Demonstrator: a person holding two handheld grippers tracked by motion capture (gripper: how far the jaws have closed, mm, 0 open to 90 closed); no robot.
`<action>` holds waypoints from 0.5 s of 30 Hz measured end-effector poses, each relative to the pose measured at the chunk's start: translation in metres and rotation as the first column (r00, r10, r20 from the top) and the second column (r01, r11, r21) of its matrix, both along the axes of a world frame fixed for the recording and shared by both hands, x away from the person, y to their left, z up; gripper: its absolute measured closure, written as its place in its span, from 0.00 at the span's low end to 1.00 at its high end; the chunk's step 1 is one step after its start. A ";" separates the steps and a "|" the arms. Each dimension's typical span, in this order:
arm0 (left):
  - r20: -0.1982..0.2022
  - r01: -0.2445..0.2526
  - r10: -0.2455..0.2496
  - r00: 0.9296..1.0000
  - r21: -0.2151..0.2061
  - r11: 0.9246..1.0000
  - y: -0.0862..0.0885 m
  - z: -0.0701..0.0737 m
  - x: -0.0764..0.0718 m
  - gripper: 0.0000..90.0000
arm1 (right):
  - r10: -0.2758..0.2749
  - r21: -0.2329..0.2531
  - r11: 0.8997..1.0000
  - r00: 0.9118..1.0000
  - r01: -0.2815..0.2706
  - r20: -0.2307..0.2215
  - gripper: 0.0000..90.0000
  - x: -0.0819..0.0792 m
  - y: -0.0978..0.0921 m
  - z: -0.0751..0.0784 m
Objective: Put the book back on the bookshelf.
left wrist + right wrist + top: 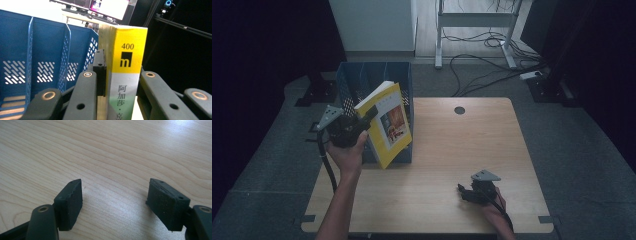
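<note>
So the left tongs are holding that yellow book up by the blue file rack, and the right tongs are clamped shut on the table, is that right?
Not quite. The right tongs are open: the right gripper view shows their jaws standing wide apart over the bare wooden table. The rest holds: the left tongs grip the yellow book beside the blue file rack.

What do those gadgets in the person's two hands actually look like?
Both are black, hand-held tools. The left gripper and right gripper each carry a grey three-cornered plate on top and trail a black cable. Seen close, the right gripper's fingers are blocky dark pads on arms with brass-coloured rivets. Both forearms are bare, with no sleeves.
</note>
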State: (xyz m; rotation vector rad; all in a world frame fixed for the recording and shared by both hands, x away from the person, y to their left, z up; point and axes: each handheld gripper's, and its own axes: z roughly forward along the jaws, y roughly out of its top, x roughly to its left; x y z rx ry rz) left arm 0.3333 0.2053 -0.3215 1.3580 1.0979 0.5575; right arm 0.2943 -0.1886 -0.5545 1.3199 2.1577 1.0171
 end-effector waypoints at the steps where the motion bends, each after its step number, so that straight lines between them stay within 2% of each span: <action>1: -0.001 0.000 0.000 1.000 -0.001 1.000 0.000 0.000 0.001 0.84 | 0.000 0.000 1.000 1.000 0.000 0.000 0.31 0.000 0.000 0.000; 9: -0.011 -0.013 0.013 1.000 0.003 1.000 0.000 -0.001 0.007 0.84 | 0.000 -0.001 1.000 1.000 0.000 0.000 0.31 0.000 0.000 0.000; 15: -0.014 -0.023 0.023 1.000 -0.010 1.000 0.000 -0.003 0.013 0.84 | 0.000 -0.003 1.000 1.000 0.000 0.000 0.30 0.000 0.000 0.000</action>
